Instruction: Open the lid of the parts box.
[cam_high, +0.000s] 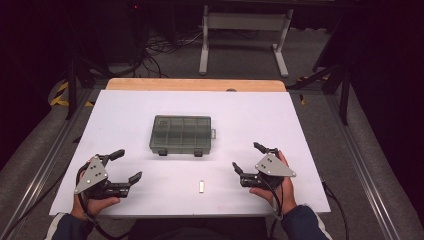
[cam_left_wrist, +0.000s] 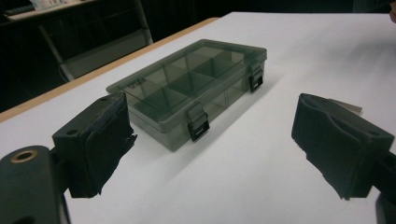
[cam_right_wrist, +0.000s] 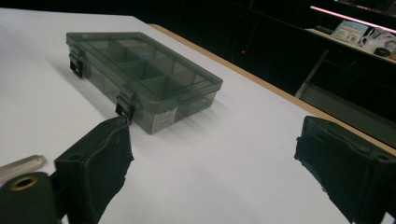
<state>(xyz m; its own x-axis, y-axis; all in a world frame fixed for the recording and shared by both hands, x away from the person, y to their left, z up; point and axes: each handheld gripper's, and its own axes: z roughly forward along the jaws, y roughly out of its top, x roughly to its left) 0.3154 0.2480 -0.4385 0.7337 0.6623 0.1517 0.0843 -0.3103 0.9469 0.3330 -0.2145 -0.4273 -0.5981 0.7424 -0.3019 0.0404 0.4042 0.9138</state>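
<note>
A closed compartment box (cam_high: 182, 134) sits mid-frame on the white tabletop (cam_high: 250, 115). Left gripper (cam_high: 126, 166) at lower left and right gripper (cam_high: 247, 157) at lower right both have fingers spread, empty.

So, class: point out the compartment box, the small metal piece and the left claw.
compartment box (cam_high: 181, 134): high view, middle of its closed clear lid.
small metal piece (cam_high: 201, 186): high view, middle of the strip lying on the white table.
left claw (cam_high: 127, 165): high view, gap midway between its open tips.

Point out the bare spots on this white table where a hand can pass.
Bare: the strip beyond the compartment box to the wooden edge, and both sides of it. Tighter: between the box and the small metal piece, flanked by left gripper and right gripper.
</note>
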